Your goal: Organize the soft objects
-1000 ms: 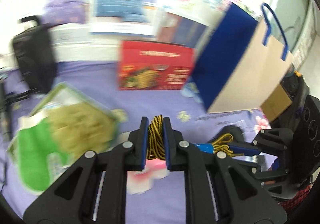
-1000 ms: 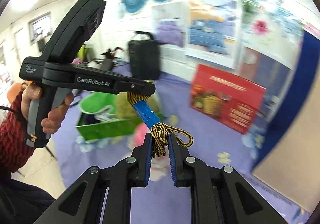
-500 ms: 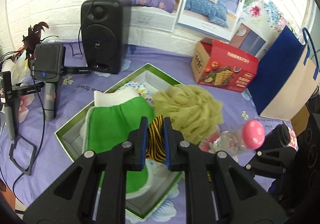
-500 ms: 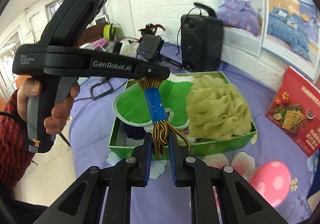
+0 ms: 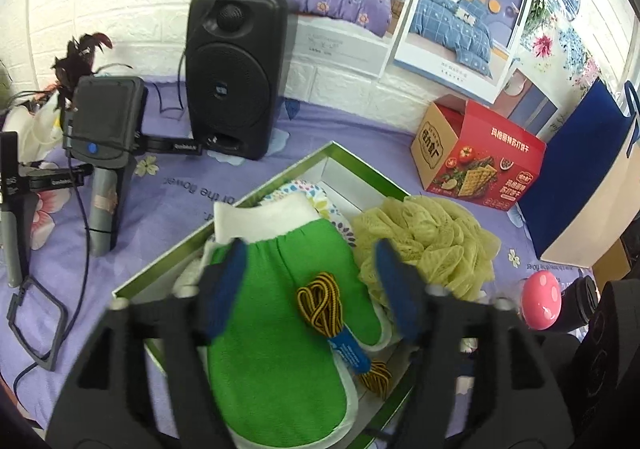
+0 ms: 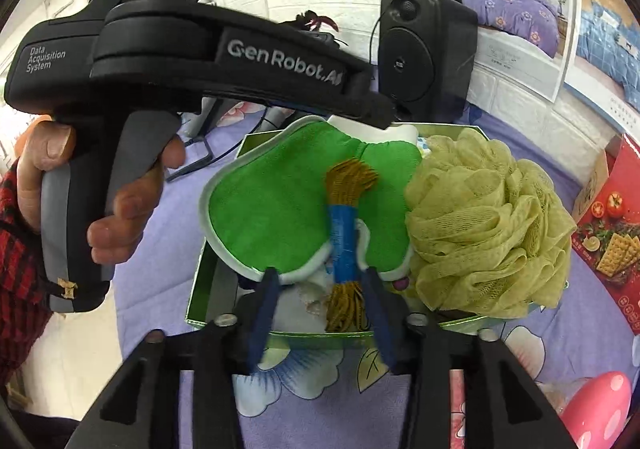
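Observation:
A yellow-and-black cord bundle with a blue band (image 5: 334, 323) lies loose on the green bath mitt (image 5: 280, 309) inside the green-rimmed box (image 5: 362, 165). The bundle also shows in the right wrist view (image 6: 345, 237), on the mitt (image 6: 268, 217). A yellow-green mesh sponge (image 5: 428, 237) sits in the box beside the mitt, also in the right wrist view (image 6: 488, 225). My left gripper (image 5: 308, 285) is open above the bundle. My right gripper (image 6: 320, 309) is open at the box's near edge, its fingers on either side of the bundle's end.
A black speaker (image 5: 236, 73) stands behind the box. A red cracker carton (image 5: 484, 165) and a blue paper bag (image 5: 584, 177) stand to the right. A pink-capped bottle (image 5: 540, 301) lies near the bag. Spare gripper handles and cables (image 5: 100, 153) lie at the left.
Both grippers have opened and let go of the cord bundle, which now lies on the green mitt in the box. Both have come closer over the box.

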The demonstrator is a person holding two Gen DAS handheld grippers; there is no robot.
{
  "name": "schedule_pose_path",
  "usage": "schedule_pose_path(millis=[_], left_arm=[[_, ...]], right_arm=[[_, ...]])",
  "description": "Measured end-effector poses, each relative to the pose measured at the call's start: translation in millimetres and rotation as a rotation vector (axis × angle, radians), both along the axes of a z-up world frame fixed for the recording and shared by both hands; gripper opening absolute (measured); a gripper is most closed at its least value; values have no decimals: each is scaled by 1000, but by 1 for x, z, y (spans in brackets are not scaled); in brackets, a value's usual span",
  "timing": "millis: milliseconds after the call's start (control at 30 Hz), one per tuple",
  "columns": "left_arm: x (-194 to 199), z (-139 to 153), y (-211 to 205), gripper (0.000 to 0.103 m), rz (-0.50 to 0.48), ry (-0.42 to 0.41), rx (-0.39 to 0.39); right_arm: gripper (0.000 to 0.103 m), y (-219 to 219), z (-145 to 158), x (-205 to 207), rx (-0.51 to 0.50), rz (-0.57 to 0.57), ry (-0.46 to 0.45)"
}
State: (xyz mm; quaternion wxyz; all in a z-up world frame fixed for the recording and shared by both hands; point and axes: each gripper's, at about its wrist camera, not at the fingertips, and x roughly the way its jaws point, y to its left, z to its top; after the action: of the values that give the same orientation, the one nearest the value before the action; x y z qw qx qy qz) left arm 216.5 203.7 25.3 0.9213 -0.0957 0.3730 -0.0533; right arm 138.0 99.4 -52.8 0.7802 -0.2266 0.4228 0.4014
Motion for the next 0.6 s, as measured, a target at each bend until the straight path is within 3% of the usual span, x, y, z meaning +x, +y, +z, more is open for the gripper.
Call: schedule_pose_path(millis=[33,133,267,600], left_arm=[[-4,2,2,85,18,-20,-1],[-14,8,7,101,64,-52,-25],[-25,16,10,103,114,-72,-28],[-69,38,-5,103,172,-106,31]], right_arm=[[74,0,0,-1,3,3,-3],[86,-2,3,-6,19,14,-12],[103,-4,7,-15,6,18,-16],[103,-27,42,-41,32,-56,-91]])
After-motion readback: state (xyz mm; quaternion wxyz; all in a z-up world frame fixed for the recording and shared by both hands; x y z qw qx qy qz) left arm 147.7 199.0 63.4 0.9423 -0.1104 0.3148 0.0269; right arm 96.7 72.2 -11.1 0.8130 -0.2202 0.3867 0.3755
